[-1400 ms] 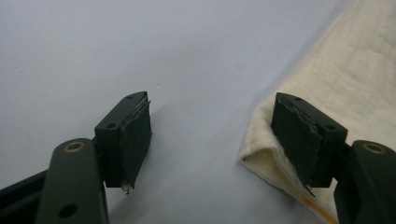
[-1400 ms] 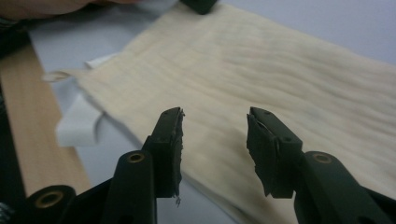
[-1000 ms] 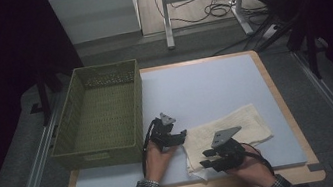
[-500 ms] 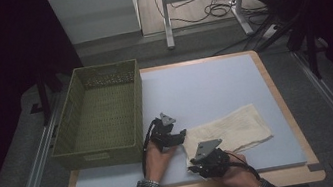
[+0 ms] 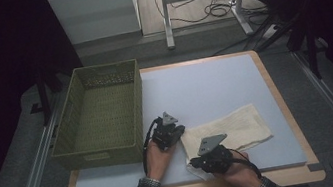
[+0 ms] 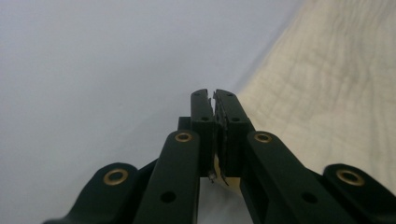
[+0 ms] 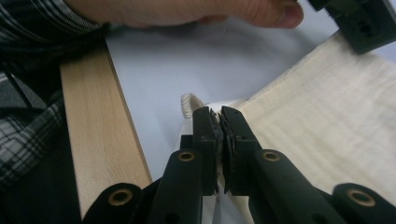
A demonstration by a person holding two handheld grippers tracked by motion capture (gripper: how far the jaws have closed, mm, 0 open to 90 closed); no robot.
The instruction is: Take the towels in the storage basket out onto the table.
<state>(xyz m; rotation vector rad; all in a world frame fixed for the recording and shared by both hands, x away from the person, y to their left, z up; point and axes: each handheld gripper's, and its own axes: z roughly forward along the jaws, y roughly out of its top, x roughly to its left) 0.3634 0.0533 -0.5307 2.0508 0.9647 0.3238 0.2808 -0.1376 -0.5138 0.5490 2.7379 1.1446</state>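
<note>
Basically both grippers had just been closing, each onto the cloth (image 5: 226, 129). Left gripper (image 5: 170, 134) pinched the cloth's left corner, a sliver of fabric visible between its pads (image 6: 223, 140). Right gripper (image 5: 205, 162) clamped the near-left corner, cloth bunched at its tips (image 7: 215, 122). Cloth lay flat on the mat (image 5: 214, 86), right of the basket (image 5: 102, 116), near the front edge. Two corners of one short edge held: likely setup for a fold or lift.
</note>
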